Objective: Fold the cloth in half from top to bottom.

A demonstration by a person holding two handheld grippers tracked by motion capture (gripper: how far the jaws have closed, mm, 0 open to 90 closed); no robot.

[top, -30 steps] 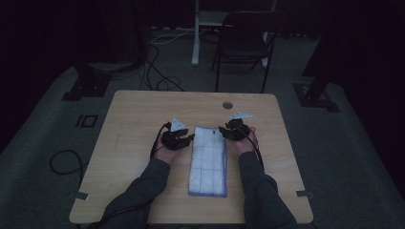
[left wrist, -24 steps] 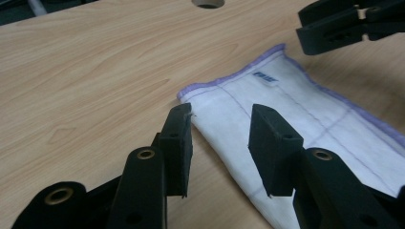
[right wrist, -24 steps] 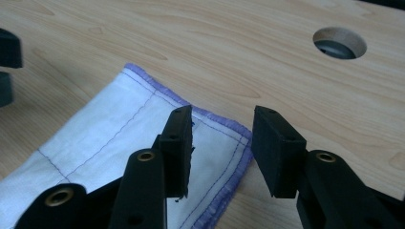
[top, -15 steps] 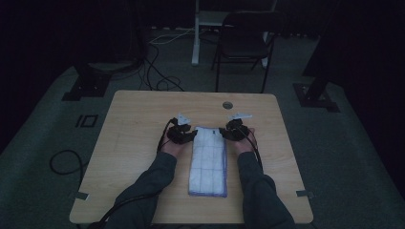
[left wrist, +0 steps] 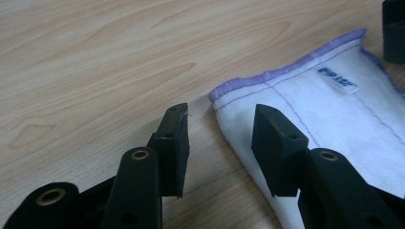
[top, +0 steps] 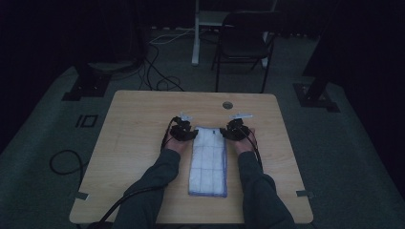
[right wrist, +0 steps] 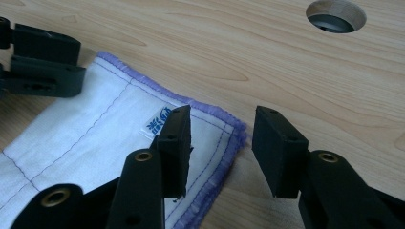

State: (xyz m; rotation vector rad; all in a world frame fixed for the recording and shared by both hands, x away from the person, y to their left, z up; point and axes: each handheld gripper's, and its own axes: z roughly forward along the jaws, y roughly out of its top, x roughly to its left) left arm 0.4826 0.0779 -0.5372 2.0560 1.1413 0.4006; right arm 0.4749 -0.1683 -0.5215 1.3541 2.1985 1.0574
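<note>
Where the cloth [top: 208,161] lies, mid-table [top: 138,119], it is folded into a long strip, far end between the two grippers, near end toward the person. No containers on the table; a round hole [top: 227,104] sits in the top past the cloth.

L gripper [top: 187,135] at the far-left corner of the cloth. Jaws apart, one over bare wood, the other over the cloth edge, corner [left wrist: 216,95] between them, pads not pressing. Jaws have just been opening wider.

R gripper [top: 232,134] at the far-right corner [right wrist: 239,129]. Jaws apart, one over cloth, one over wood, nothing clamped.

Vs 1 s ago: L gripper has come in from left of the cloth to its corner and sits lower. R gripper about same spot. Cloth unmoved.

Hard to see: high view is dim, jaws there are dark blobs, state unreadable from it. Cloth looks like several layers, prob. folded, count unclear. Small tag [left wrist: 338,78] on cloth has blue print, not legible. Forearms [top: 157,183] cut off by frame bottom.
</note>
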